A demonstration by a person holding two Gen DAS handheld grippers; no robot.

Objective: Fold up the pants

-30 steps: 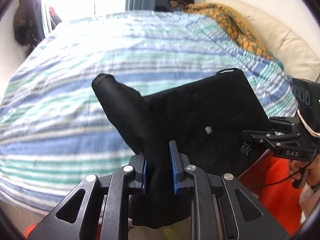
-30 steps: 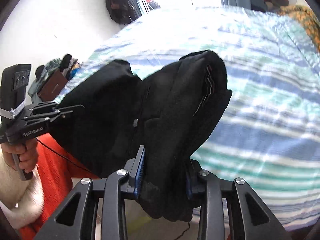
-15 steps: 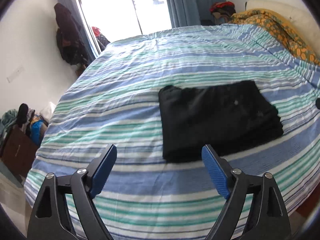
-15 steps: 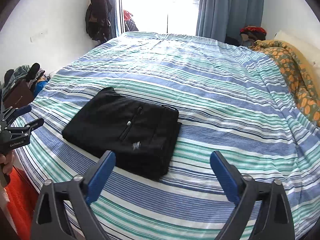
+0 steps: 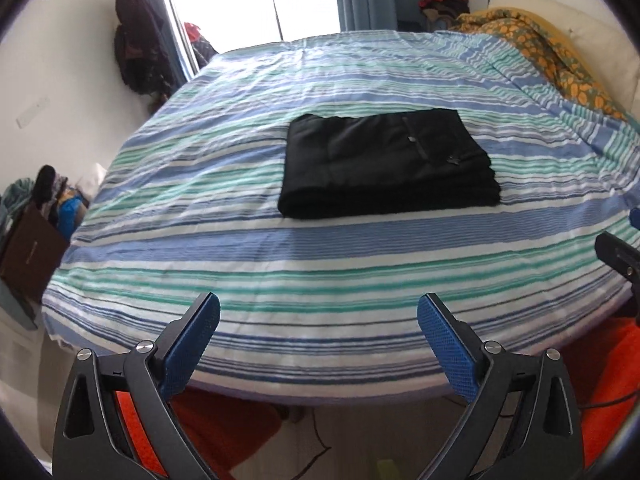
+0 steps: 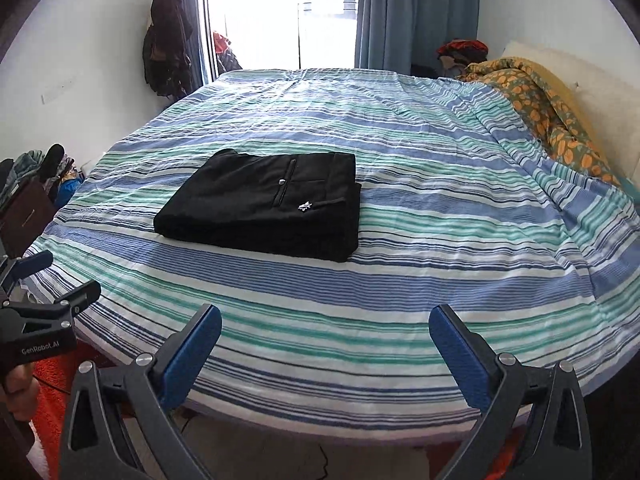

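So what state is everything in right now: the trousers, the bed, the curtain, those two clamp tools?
Black pants: folded into a flat rectangle, lying on the bed, nothing touching them.
Striped bedspread: spread out, lightly wrinkled.
Orange patterned blanket: bunched up at the bed's far right edge.
Blue curtain: drawn aside, window uncovered.
Left gripper: fingers still opening, nothing between them.
Right gripper: fingers wide open, empty.

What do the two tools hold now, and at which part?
Nothing is held. The left tool is opening and the right tool is open, both empty; the folded black pants lie free on the bed.
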